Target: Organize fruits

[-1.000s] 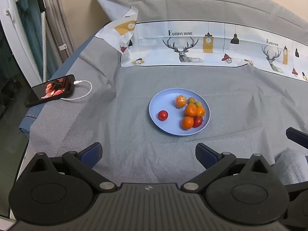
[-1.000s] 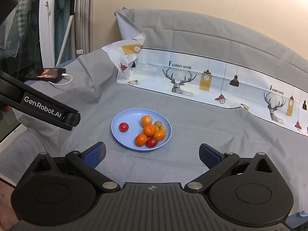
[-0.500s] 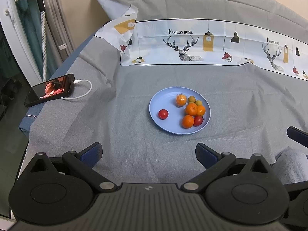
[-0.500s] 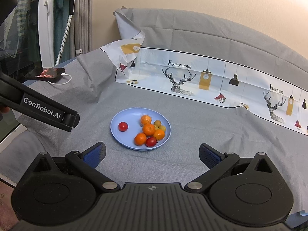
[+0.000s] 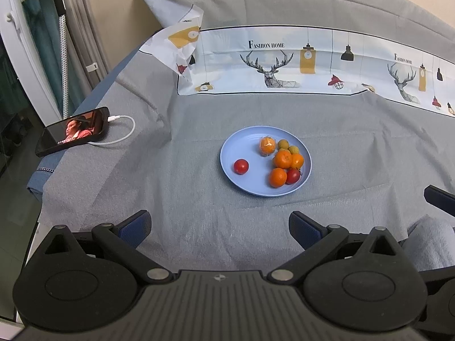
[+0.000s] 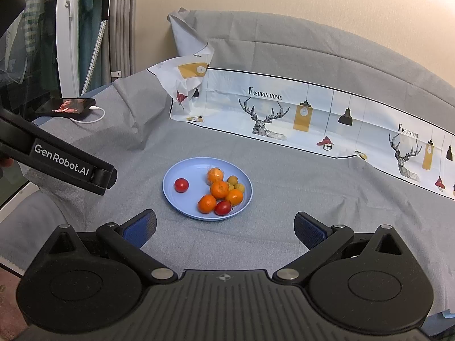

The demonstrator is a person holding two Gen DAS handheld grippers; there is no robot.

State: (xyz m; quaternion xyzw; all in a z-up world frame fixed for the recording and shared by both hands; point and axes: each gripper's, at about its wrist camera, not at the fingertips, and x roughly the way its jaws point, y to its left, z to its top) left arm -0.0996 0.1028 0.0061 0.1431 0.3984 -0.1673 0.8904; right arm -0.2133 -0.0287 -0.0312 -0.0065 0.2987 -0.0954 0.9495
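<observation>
A blue plate (image 5: 230, 153) (image 6: 170, 176) sits mid-table on the grey cloth. On it lie several oranges (image 5: 283, 160) (image 6: 219, 189), a wrapped orange (image 5: 267, 145) (image 6: 215, 175), two small yellow-green fruits (image 5: 283, 143) (image 6: 232, 180), a red tomato (image 5: 241, 166) (image 6: 181, 185) alone on the left, and another red fruit (image 5: 293, 176) (image 6: 223, 208) at the near right. My left gripper (image 5: 219, 226) hovers open in front of the plate, holding nothing. My right gripper (image 6: 224, 228) is open too, just short of the plate's near rim. The left gripper's body (image 6: 57, 160) shows at the left of the right wrist view.
A phone (image 5: 72, 135) (image 6: 66, 105) with a white cable lies at the table's left edge. A printed deer cloth (image 5: 284, 65) (image 6: 312, 116) runs along the back, its left corner crumpled upward. Grey folded fabric (image 5: 429, 241) lies near right. Curtains and a white frame stand left.
Both views have shifted only slightly; the plate sits a touch higher in frame than a second ago. Both grippers stay open and the fruits have not moved.
</observation>
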